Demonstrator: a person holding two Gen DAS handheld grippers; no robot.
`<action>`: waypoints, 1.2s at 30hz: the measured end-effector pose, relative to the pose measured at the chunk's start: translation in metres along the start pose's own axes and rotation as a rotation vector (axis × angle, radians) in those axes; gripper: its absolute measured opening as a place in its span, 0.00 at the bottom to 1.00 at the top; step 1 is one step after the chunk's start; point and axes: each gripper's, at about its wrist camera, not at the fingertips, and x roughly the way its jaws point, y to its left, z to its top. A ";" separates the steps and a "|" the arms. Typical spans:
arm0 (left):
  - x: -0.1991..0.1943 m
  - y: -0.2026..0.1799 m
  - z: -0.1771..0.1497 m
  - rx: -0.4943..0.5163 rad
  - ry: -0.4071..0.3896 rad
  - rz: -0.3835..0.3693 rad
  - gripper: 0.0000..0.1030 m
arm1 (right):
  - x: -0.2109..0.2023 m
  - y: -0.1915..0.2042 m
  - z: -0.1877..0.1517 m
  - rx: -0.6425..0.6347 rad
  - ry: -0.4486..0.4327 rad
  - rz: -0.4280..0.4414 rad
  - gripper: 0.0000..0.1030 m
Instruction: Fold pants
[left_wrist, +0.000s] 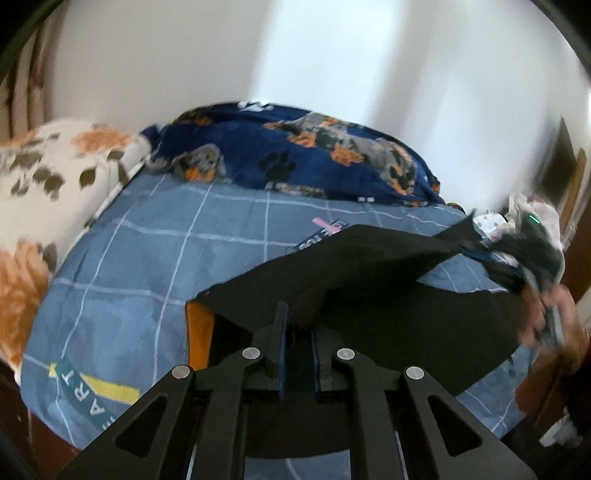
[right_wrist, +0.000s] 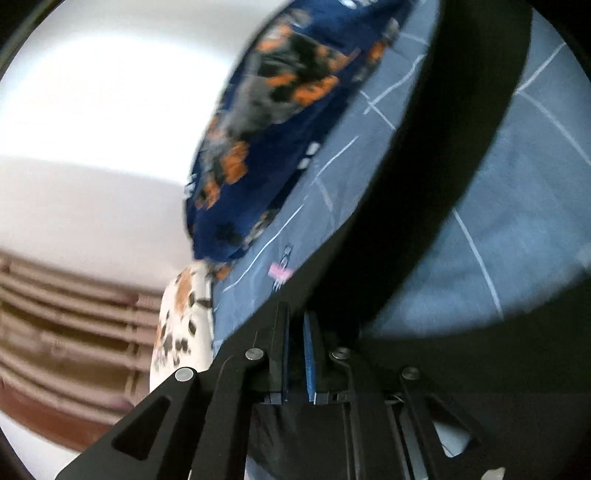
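Observation:
The black pants (left_wrist: 369, 280) hang stretched above the bed between both grippers. My left gripper (left_wrist: 297, 328) is shut on one edge of the fabric, which bunches between its blue pads. At the far right of the left wrist view a hand (left_wrist: 546, 314) holds the right gripper, blurred, with the other end of the pants pulled up to it. In the right wrist view the right gripper (right_wrist: 295, 332) is rolled sideways, its pads close together with dark cloth between them. From there the pants (right_wrist: 443, 147) run as a taut black band up and to the right.
The bed carries a blue sheet with a white grid (left_wrist: 147, 258). A navy dog-print blanket (left_wrist: 314, 155) lies heaped along the far side by the white wall. A white and orange fleece (left_wrist: 48, 177) lies at the left. Something orange (left_wrist: 199, 332) shows under the pants' left edge.

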 end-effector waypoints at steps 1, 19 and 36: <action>0.001 0.003 -0.004 -0.007 0.016 0.005 0.11 | -0.011 0.003 -0.016 -0.038 -0.002 -0.002 0.06; 0.004 -0.003 -0.019 -0.019 0.053 0.014 0.12 | -0.014 -0.078 -0.019 0.156 0.003 0.124 0.84; 0.014 0.039 -0.032 -0.089 0.148 0.085 0.15 | -0.042 -0.034 -0.070 -0.098 0.018 -0.002 0.07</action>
